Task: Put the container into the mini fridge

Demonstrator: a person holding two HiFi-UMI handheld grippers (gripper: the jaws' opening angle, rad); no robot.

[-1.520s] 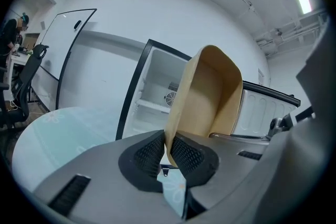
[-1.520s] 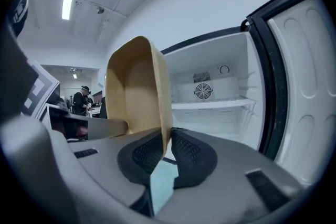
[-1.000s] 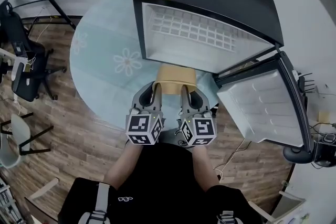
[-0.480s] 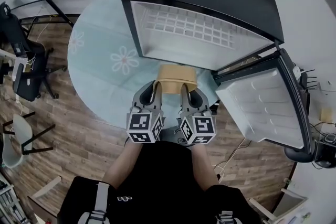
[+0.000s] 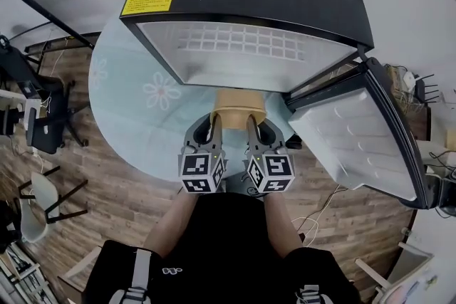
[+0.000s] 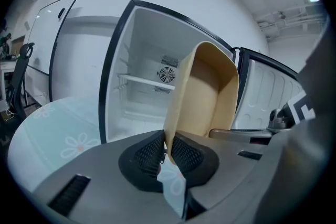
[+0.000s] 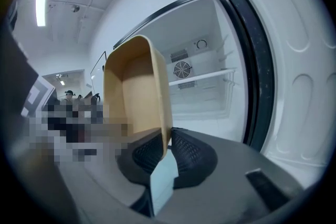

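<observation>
Ahead of both jaws, the tan container (image 5: 239,102) hangs before the open mini fridge (image 5: 246,46); my left gripper (image 6: 167,150) and right gripper (image 7: 167,152) each pinch a side wall. It seems light, thin, bendable: rims suit gentle holds.

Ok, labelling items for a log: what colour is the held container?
The container is plain tan, clearest in the left gripper view.

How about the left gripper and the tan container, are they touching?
Touching. In the left gripper view, the left gripper clamps the container wall between both pads.
</observation>
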